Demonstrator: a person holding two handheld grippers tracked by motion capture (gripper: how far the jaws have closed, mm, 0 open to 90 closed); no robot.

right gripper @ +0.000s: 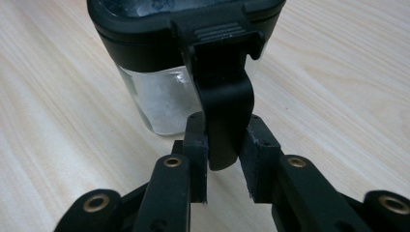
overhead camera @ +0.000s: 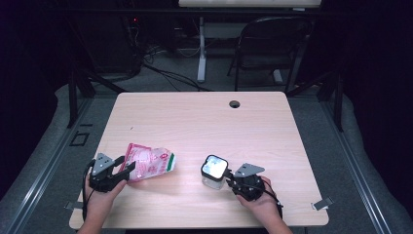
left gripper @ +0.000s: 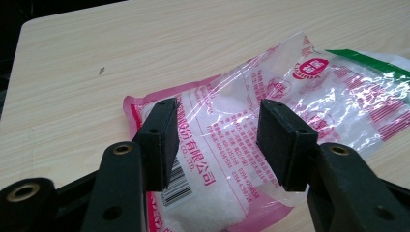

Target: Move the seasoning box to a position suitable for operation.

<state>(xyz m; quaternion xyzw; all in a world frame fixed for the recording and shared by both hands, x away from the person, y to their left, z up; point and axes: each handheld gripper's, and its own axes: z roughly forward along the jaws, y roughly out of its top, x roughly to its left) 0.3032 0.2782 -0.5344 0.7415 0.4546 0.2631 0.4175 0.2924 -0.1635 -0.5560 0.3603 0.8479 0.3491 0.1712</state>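
While the two hands rested at the near edge of the table (overhead camera: 204, 114), each held its tool against a different thing. At the lower left of the high view the left gripper (overhead camera: 123, 166) reached into the end of a pink-printed plastic bag (overhead camera: 148, 162) of white grains, which lay flat on the wood. In the left gripper view its jaws stood wide, one on either side of the bag (left gripper: 251, 125) near the barcode, the pads apart from the film as far as I could make out (the clear plastic made contact hard to judge).

Lower centre of the high view, right of the bag and well apart from it, stood a small clear jar (overhead camera: 214, 171) with a black lid, upright. The right gripper (overhead camera: 229, 179) came at it from the lower right. In the right gripper view the jaws were drawn in close on the black latch tab (right gripper: 223, 116) that hung down from the lid, both pads pressed on its lower end. The jar (right gripper: 162, 99) held something white.
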